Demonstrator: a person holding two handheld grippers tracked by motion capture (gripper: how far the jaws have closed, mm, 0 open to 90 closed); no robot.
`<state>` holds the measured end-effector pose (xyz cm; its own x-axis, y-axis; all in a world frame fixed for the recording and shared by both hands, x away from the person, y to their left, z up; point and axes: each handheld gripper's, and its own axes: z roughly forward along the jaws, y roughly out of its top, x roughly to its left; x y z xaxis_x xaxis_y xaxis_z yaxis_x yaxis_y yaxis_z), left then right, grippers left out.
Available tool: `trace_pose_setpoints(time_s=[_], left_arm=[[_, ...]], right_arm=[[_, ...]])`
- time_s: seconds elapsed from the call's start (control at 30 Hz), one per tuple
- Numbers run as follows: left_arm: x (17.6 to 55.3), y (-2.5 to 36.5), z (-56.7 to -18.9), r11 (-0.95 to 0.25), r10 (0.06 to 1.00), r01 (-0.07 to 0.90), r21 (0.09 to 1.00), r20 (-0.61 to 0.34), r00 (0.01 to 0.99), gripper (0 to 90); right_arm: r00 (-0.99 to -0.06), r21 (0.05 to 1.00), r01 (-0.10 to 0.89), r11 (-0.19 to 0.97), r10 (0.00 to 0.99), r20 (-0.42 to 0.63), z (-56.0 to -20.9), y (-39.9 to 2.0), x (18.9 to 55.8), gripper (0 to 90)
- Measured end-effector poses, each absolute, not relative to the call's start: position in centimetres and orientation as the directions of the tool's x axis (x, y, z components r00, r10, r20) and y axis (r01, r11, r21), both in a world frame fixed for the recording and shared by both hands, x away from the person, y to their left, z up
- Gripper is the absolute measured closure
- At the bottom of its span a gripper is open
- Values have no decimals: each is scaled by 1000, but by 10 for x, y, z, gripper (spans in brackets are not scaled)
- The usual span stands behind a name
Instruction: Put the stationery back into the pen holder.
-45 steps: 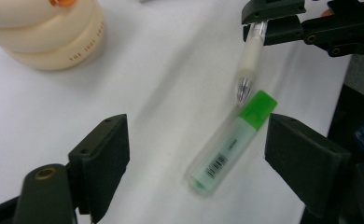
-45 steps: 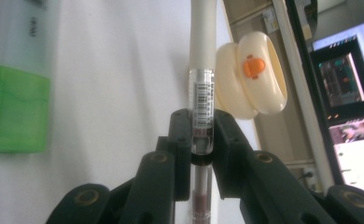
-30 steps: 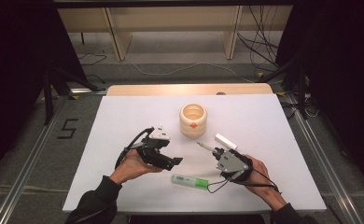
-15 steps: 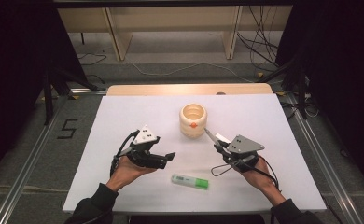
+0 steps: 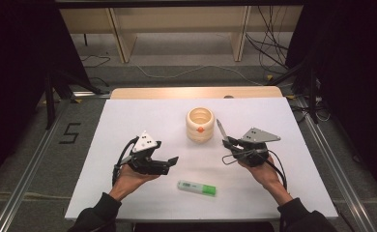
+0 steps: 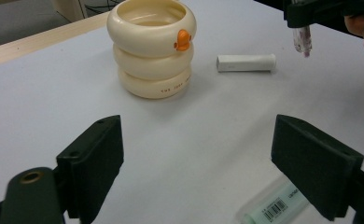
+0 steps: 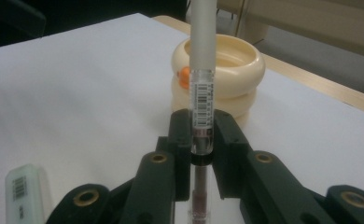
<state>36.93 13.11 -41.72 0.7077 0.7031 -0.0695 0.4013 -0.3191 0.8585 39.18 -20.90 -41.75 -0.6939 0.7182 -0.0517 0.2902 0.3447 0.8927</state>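
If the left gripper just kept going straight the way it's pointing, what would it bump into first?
Probably the cream ring-shaped holder, ahead and slightly to one side of the left gripper with its open jaws. Only bare table lies before it, though depth is hard to judge.

Glossy plastic, matt table

Cream cup (image 6: 150, 49) smooth and shiny; pen (image 7: 201, 93) clear plastic between matt black jaws; table (image 5: 128, 121) matt white.

Both handheld black plastic two-jaw grippers, left (image 5: 169, 161) & right (image 5: 226, 141): grey 3-cornered top plates, black cables trailing, brass-ringed pivot holes on arms, flat blocky jaw pads. Person wears dark long sleeves (image 5: 97, 216).
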Motion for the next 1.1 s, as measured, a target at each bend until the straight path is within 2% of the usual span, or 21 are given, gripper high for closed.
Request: trace_pose_setpoints(time_s=[0.67,1.1], left_arm=[[361,149,-424,-285,723,398,872,-77,687,160],[354,155,-424,-281,735,383,880,-60,675,161]], right_arm=[[-664,911,350,220,744,76,-403,-194,433,794],[-650,916,354,186,753,99,-389,-182,455,794]])
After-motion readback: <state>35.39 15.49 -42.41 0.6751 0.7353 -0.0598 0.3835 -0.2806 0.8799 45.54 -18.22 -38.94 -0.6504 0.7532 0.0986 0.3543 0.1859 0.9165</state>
